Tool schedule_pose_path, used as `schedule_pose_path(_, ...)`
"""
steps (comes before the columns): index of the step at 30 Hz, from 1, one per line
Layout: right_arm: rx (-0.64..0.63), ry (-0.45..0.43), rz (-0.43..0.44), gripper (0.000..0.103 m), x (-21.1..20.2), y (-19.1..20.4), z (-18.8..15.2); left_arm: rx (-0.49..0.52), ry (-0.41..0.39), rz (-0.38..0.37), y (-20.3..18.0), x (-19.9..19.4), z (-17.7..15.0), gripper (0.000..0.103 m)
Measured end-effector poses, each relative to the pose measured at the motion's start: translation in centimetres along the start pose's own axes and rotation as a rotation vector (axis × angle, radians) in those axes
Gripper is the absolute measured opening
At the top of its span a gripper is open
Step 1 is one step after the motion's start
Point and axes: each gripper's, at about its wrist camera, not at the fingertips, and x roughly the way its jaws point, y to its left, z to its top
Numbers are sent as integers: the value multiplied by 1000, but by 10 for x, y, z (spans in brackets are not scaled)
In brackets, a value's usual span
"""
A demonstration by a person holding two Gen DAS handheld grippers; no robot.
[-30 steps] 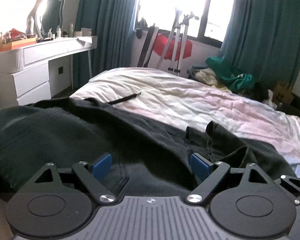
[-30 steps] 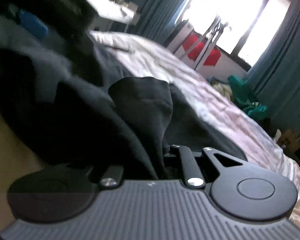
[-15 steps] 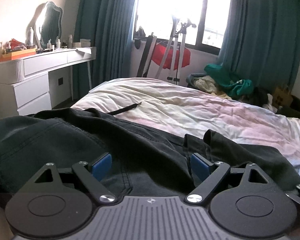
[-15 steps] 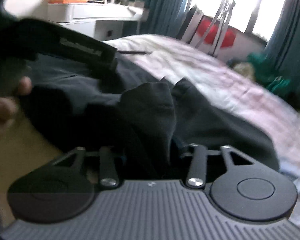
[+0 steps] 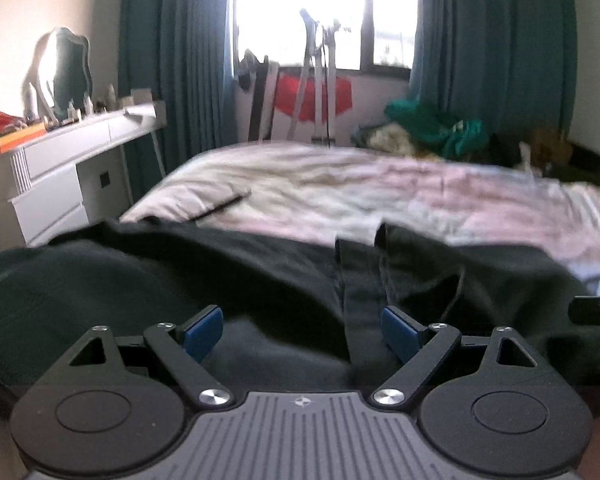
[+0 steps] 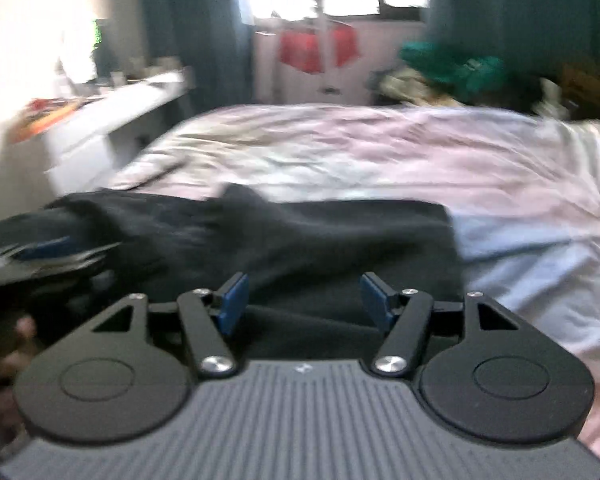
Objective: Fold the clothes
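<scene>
Black garment [image 5: 188,280], plain, no print. Bed sheet [image 5: 380,196] pale pink with faint whitish streaks. Fingers [image 5: 204,330] blue-padded on black arms. Curtains [image 5: 180,60] dark teal. Dresser [image 5: 60,176] white. Heap of cloth [image 5: 440,128] green; red fabric [image 5: 312,94] under the window.

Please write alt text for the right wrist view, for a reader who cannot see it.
The right gripper, its blue-padded jaws just opened with nothing between them, hangs over a dark garment spread on a bed with pale pink bedding. The blurred picture also shows teal curtains, a bright window, and the left gripper at the left edge.
</scene>
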Motion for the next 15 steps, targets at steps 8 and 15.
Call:
schedule_pose_path(8, 23, 106, -104, 67, 41, 4, -24, 12, 46, 3, -1, 15, -6, 88)
schedule_pose_path(15, 31, 106, -102, 67, 37, -1, -21, 3, 50, 0, 0, 16, -5, 88)
